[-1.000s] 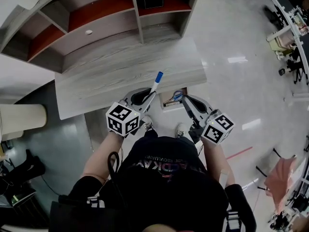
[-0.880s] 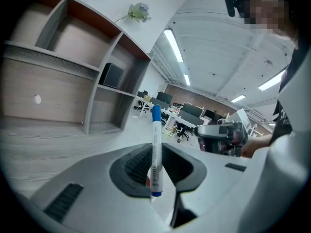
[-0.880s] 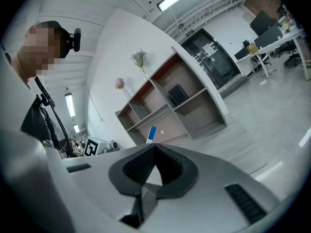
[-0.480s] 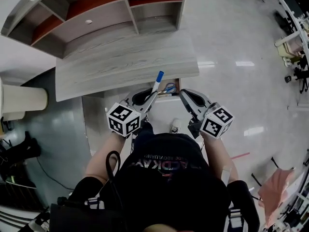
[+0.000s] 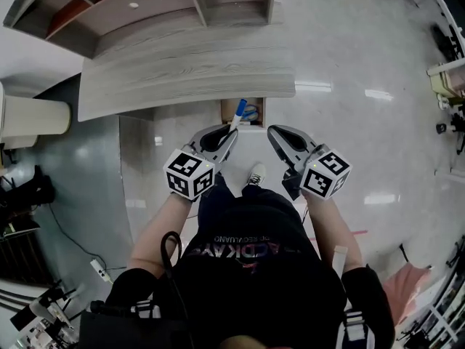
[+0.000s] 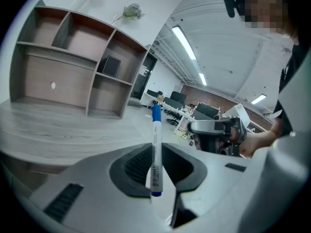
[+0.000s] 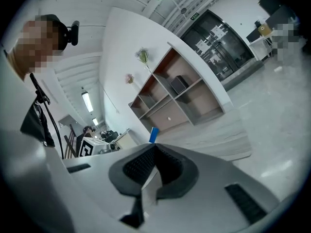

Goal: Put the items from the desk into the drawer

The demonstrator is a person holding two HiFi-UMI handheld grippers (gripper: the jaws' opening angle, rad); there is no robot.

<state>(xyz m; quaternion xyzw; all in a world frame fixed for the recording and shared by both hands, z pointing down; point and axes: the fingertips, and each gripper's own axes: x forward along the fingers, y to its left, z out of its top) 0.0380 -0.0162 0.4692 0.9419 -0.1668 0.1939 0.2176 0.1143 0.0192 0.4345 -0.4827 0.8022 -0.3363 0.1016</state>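
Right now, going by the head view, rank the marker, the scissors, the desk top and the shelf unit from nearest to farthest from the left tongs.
1. The marker: clamped in the left tongs, pointing ahead.
2. The scissors: just beyond, in the open drawer.
3. The desk top: past the drawer, spreading left.
4. The shelf unit: farthest, along the desk's back.

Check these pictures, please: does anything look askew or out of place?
Nothing is spilled or broken. Only the blue marker looks a little odd: the left gripper clamps it by its lower end, so its capped end sticks far out, toward the open drawer.
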